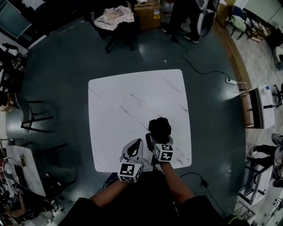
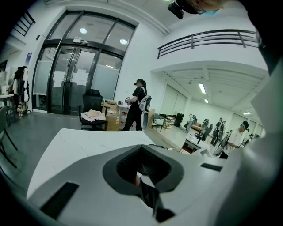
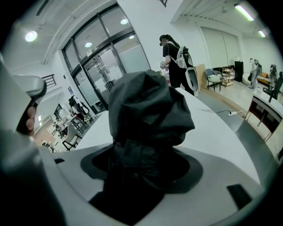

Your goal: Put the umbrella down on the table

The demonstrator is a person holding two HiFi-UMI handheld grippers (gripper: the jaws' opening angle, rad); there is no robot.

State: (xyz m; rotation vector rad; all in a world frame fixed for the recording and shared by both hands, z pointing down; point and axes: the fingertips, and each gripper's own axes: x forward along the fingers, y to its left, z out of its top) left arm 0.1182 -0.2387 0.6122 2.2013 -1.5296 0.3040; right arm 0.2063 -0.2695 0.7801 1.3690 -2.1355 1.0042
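A black folded umbrella (image 1: 160, 128) is held over the near right part of the white marble-look table (image 1: 132, 97). My right gripper (image 1: 155, 140) is shut on the umbrella. In the right gripper view its bunched black fabric (image 3: 148, 110) fills the space between the jaws and rises above them, over the table (image 3: 216, 132). My left gripper (image 1: 132, 151) is just to the left of it, near the table's front edge. Its jaws are together around a small dark notch (image 2: 143, 170) and hold nothing. The table top (image 2: 79, 139) lies ahead of it.
Beyond the table stands an office chair draped with cloth (image 1: 114, 20), next to a cardboard box (image 1: 148, 13) and a standing person (image 1: 185, 20). A power strip (image 1: 231, 81) with a cable lies on the floor at the right. Dark chairs (image 1: 33, 115) stand at the left.
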